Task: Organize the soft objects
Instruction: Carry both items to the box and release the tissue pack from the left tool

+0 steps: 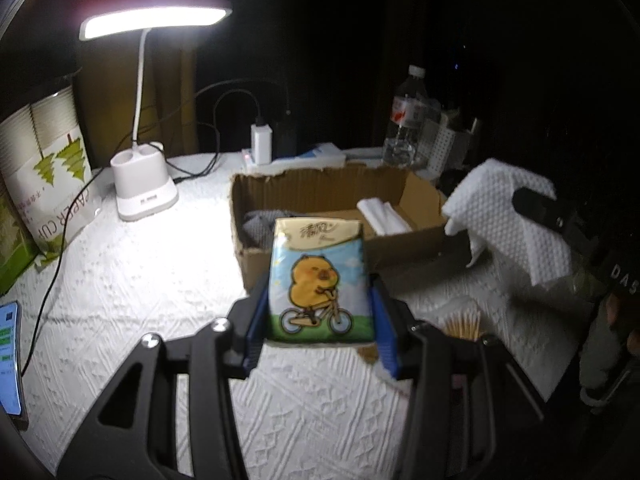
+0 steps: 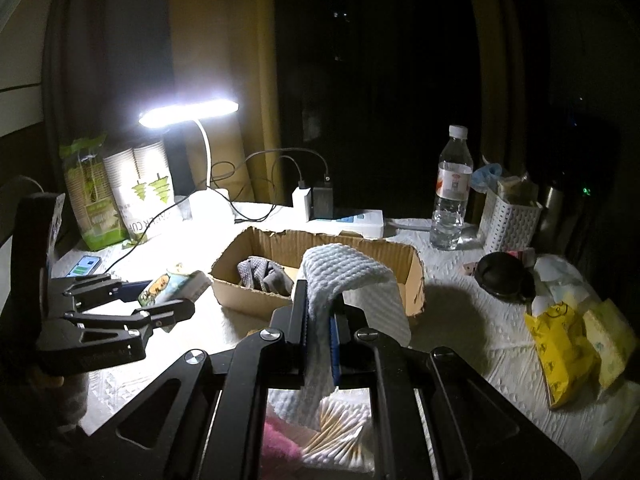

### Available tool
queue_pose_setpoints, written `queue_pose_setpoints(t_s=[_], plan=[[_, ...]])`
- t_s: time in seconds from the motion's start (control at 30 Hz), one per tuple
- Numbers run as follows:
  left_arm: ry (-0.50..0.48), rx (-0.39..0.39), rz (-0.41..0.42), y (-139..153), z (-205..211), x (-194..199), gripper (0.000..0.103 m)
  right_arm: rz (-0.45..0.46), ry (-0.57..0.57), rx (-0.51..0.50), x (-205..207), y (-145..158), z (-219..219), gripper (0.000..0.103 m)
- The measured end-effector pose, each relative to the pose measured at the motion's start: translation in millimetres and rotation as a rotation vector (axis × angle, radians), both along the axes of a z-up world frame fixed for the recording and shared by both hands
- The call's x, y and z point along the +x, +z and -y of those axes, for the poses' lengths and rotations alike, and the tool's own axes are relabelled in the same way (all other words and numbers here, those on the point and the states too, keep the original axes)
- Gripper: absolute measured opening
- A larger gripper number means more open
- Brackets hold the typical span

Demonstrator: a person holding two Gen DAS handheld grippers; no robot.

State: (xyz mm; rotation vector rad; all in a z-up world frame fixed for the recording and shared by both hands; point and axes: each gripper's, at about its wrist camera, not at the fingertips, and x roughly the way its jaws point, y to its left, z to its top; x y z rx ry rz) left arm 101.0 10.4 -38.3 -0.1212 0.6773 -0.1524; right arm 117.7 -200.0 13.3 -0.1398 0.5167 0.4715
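Note:
In the left wrist view my left gripper [image 1: 319, 284] is shut on a tissue pack [image 1: 320, 280] printed with a cartoon animal on a bicycle, held above the table just short of the cardboard box [image 1: 256, 264]. A grey cloth [image 1: 260, 226] and a white folded item [image 1: 384, 216] lie inside the box. My right gripper [image 2: 320, 304] is shut on a white textured cloth [image 2: 344, 272] that drapes over its fingers, in front of the box [image 2: 248, 292]. From the left wrist view that cloth [image 1: 504, 208] hangs at the box's right end. The right wrist view shows the left gripper [image 2: 168, 296] with the pack [image 2: 176, 280] to the left.
A lit desk lamp [image 1: 142, 196], a pack of paper cups [image 1: 48, 168] and a phone [image 1: 8, 356] stand left. A water bottle [image 2: 450, 200], white basket [image 2: 508, 220], black lid [image 2: 504, 276] and yellow bag [image 2: 560, 344] crowd the right. Cotton swabs [image 2: 336, 428] lie below my right gripper.

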Motion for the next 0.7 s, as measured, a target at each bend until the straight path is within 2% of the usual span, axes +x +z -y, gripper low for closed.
queue_pose_setpoints(t_s=[0.4, 0.7], plan=[[0.010, 0.011, 0.027, 14.0, -4.5, 35.8, 0.047, 0.018, 0.034, 0.002, 33.6, 3.0, -6.3, 0.009], [-0.001, 0.008, 0.020, 12.5, 2.1, 66.8, 0.047, 0.012, 0.020, 0.003, 68.9, -2.2, -2.7, 0.009]])
